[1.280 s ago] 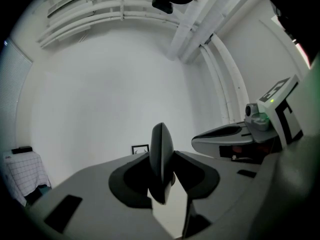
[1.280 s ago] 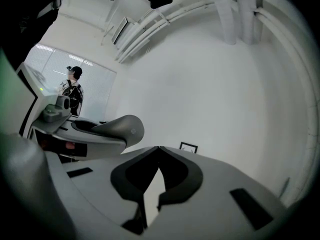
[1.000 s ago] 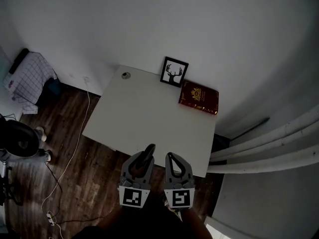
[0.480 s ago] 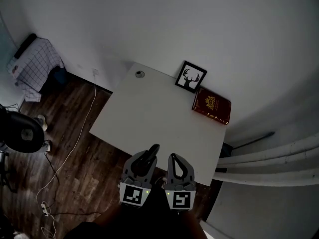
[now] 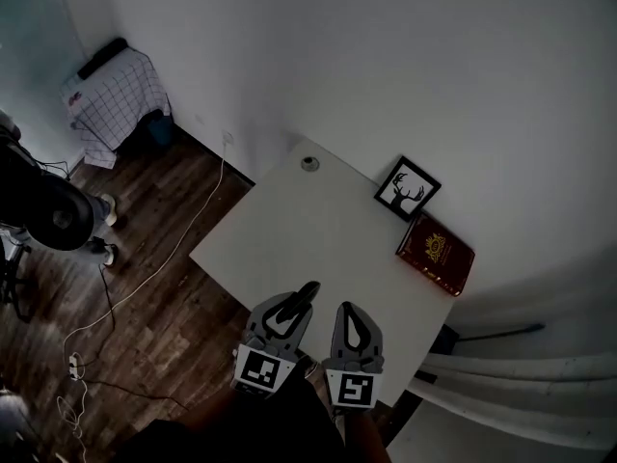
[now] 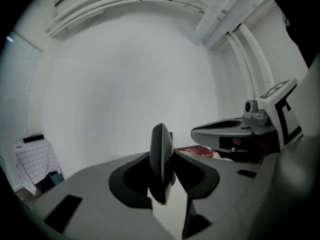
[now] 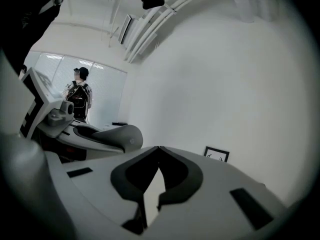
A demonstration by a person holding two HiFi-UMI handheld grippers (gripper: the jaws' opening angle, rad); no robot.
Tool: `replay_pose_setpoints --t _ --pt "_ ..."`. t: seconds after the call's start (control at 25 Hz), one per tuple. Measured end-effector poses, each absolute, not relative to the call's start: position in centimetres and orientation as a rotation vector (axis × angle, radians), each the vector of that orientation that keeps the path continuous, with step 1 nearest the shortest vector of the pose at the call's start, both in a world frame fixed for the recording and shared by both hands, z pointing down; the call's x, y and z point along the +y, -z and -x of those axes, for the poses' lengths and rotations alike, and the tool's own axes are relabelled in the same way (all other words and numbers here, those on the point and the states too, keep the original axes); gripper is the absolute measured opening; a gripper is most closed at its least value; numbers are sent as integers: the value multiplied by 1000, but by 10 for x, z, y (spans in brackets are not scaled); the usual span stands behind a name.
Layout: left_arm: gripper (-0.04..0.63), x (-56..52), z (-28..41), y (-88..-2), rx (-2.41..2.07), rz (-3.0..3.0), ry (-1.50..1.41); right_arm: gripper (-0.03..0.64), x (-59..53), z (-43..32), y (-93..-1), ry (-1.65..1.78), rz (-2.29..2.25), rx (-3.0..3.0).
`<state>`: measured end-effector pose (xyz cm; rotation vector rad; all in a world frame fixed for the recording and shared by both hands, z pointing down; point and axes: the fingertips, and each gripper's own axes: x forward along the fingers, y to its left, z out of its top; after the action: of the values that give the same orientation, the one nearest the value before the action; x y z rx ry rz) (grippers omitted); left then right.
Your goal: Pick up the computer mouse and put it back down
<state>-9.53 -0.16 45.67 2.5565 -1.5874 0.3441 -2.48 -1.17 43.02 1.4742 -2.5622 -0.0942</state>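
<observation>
Left gripper view: the computer mouse (image 6: 161,151) is seen clamped on edge between the jaws of the left tool (image 6: 162,183), with its rounded back raised above the pads. The right tool (image 7: 159,159), just beside it, is closed tight with nothing in it. The white tabletop (image 5: 308,225) lies ahead of and below both tool tips, its near edge roughly under them. A slip is judged the main risk, since the smooth shell is gripped across a thin section and could pivot. If released before the tabletop is well under the tool, the mouse could be dropped to the floor (image 5: 164,297).
</observation>
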Motion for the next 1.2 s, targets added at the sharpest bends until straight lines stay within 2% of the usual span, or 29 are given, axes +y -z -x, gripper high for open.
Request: replay_pose_setpoints --t 0.68,1.2 --pt "130 -57 50 -514 -1483 -2375 -401 21 -68 -39 -460 50 -1378 -2575" --pt "130 -132 54 -577 -1294 -2356 -550 21 -115 -51 -494 -31 -1441 -2424"
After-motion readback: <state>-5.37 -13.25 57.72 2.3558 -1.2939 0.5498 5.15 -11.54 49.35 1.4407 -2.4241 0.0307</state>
